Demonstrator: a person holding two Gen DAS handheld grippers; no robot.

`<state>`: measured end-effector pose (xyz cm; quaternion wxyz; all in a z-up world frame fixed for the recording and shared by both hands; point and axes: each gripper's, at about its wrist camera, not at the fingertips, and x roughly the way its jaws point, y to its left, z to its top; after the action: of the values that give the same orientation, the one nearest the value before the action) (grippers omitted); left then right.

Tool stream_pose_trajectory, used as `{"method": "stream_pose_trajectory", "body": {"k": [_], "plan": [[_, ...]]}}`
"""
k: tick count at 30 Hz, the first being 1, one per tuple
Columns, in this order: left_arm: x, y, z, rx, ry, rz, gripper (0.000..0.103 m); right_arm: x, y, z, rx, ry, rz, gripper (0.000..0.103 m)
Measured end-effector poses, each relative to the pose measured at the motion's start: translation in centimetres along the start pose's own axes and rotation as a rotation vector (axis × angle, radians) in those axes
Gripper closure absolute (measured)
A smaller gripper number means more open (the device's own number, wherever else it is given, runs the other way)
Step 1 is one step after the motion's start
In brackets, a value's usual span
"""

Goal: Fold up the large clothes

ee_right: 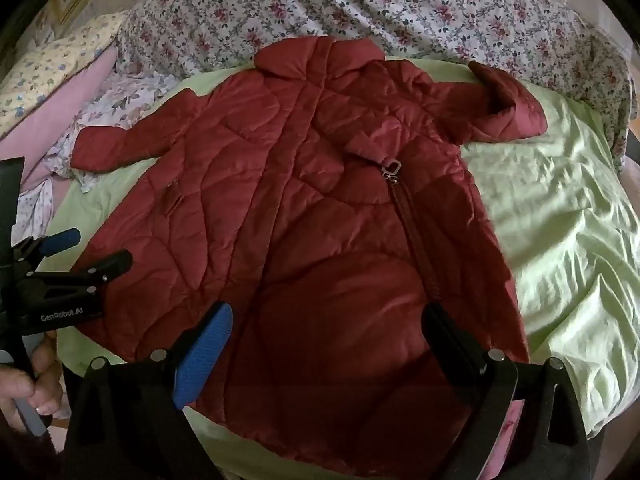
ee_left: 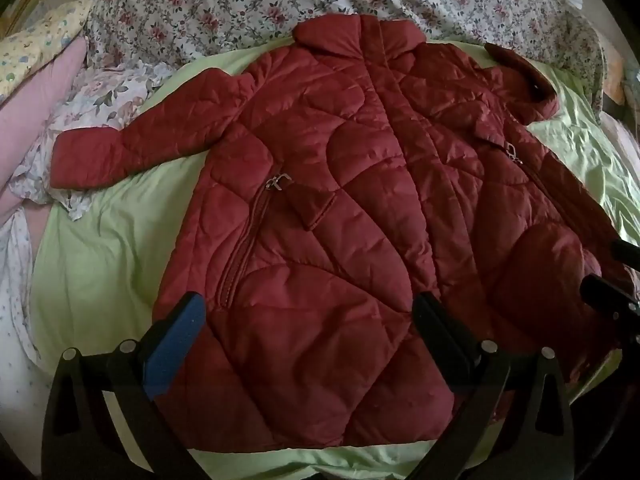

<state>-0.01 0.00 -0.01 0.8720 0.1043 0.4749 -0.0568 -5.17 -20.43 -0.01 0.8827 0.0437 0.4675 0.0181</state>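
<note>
A dark red quilted coat (ee_left: 340,208) lies spread face up on a light green sheet (ee_left: 104,256), collar far, hem near. Its left sleeve (ee_left: 132,148) stretches out to the left; its right sleeve (ee_right: 504,108) is bent near the collar. My left gripper (ee_left: 308,316) is open and empty, hovering over the hem's left part. My right gripper (ee_right: 328,328) is open and empty over the hem's right part (ee_right: 340,360). The left gripper also shows at the left edge of the right wrist view (ee_right: 96,248), and the right gripper's tips at the right edge of the left wrist view (ee_left: 616,276).
A floral quilt (ee_left: 320,4) is bunched along the far side of the bed. Pink and yellow floral pillows (ee_left: 36,92) lie at the far left. The green sheet (ee_right: 560,232) stretches to the right of the coat. A hand (ee_right: 24,388) holds the left gripper's handle.
</note>
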Motion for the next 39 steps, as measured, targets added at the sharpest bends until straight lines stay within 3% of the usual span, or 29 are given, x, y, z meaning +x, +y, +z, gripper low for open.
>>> {"method": "stream_pose_trajectory", "body": {"k": [21,39], "plan": [[-0.1,-0.1,-0.1,-0.004,0.000,-0.005,0.000,0.0,-0.1,0.4,0.004,0.000,0.001,0.007],[2.4,0.3,1.2,-0.027,0.015,-0.044,0.000,1.0,-1.7,2.0,0.047,-0.031,0.016,0.007]]}}
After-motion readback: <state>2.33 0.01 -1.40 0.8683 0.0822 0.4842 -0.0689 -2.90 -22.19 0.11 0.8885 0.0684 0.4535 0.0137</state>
